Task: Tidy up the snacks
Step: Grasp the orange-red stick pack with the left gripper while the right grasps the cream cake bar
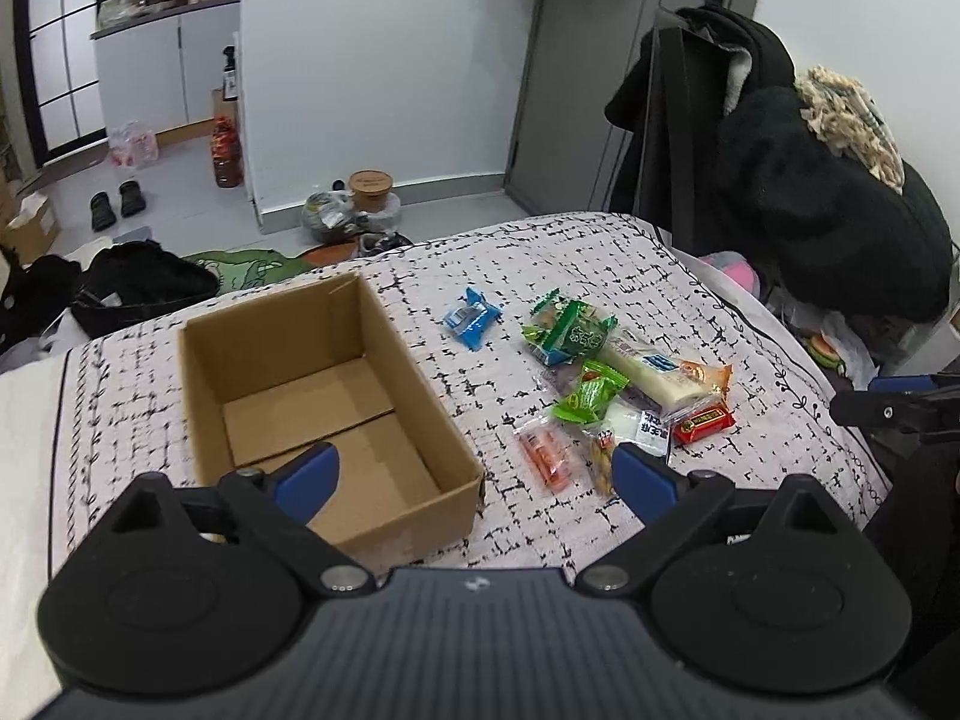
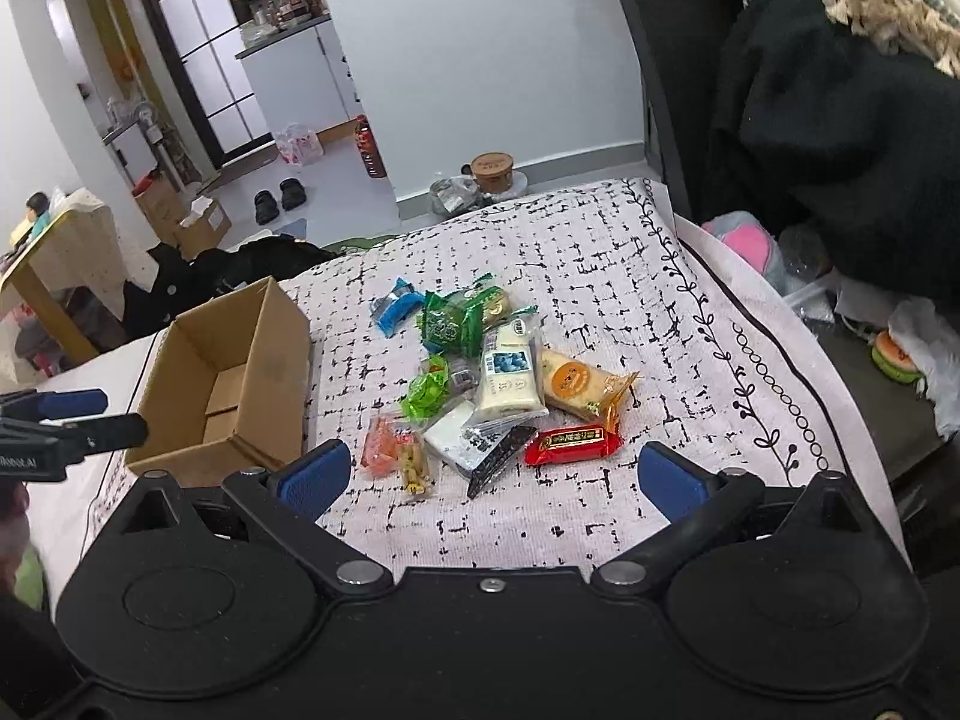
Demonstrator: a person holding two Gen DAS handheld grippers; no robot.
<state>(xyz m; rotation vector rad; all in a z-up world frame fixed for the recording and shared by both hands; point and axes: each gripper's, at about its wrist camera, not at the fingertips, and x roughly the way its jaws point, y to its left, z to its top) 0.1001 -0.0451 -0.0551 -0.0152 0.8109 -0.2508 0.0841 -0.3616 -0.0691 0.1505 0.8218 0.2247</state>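
Two tongs (image 1: 474, 474) (image 2: 489, 480) agape, empty — snacks (image 2: 480, 384) just beyond, cardboard box (image 1: 312, 384) left.

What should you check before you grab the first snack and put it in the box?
1. Cardboard box empty, open side up, ready for snacks: ok.
2. Left gripper open, nothing between its jaws: ok.
3. Right gripper open, nothing between its jaws: ok.
4. Snack pile in plain view beside the box: ok.
5. One snack lying apart, easy to pick alone: ok, the blue packet sits clear of the heap; the red packet lies at its edge.
6. Whether the overlapping snacks will come up singly: cannot tell.
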